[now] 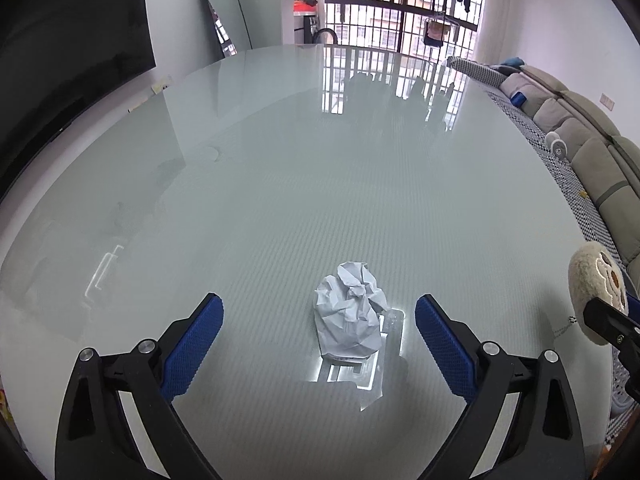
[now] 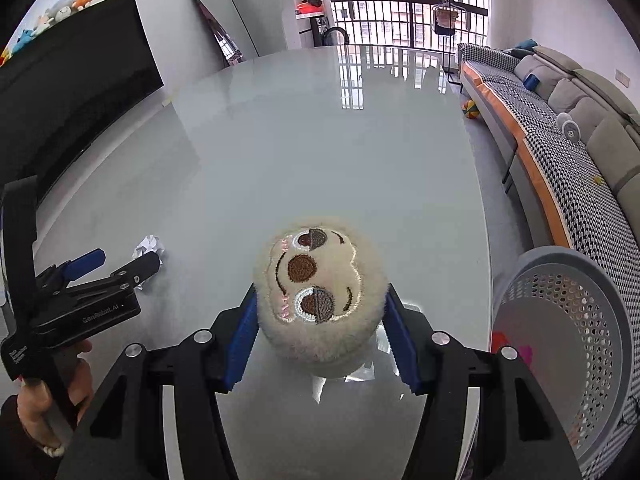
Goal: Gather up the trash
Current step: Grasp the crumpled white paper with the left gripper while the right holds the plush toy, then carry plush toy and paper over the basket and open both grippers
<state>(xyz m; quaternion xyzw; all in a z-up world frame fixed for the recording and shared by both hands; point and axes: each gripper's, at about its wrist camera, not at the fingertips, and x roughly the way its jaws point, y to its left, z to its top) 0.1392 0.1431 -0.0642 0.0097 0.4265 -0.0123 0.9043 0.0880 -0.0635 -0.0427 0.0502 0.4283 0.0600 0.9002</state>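
A crumpled white paper ball point(image 1: 349, 312) lies on the glossy white table point(image 1: 304, 176). My left gripper point(image 1: 319, 344) is open, its blue pads on either side of the ball without touching it. In the right wrist view the left gripper point(image 2: 120, 266) and the paper ball point(image 2: 149, 246) show at the left. My right gripper point(image 2: 320, 336) is shut on a round cream plush toy point(image 2: 320, 300) with an embroidered face, held just above the table. The plush also shows at the right edge of the left wrist view point(image 1: 596, 292).
A grey perforated basket point(image 2: 568, 344) stands off the table's right edge. A sofa with a houndstooth cover point(image 2: 560, 148) runs along the right. A dark TV screen point(image 2: 68, 92) is on the left wall, a mirror point(image 2: 224, 24) and barred window beyond.
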